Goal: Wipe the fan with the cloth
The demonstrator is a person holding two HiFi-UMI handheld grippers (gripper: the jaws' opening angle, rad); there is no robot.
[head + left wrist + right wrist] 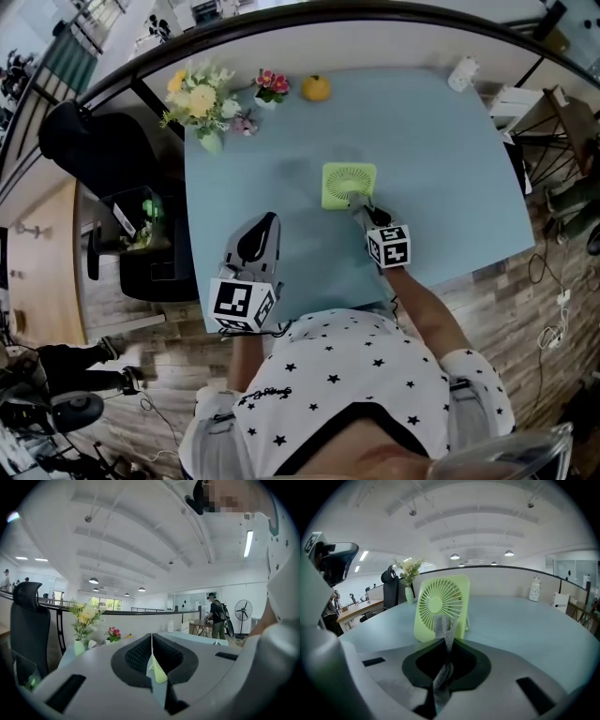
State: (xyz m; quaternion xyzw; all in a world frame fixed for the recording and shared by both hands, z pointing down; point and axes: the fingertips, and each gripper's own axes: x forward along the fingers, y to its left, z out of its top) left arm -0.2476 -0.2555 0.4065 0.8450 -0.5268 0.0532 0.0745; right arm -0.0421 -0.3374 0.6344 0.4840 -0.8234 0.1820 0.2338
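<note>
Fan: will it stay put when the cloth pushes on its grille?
Likely light: the fan looks like thin plastic. It stands upright on a smooth table, so a push from the cloth could slide or tip it back. Its ribbed front looks stiff, probably fine to wipe.

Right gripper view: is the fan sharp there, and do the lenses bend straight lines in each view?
Right gripper view: fan fairly sharp, cloth in the right gripper soft near the lens; left gripper view: ceiling beams bow, one strip light glares; head view: table edges curve.
</note>
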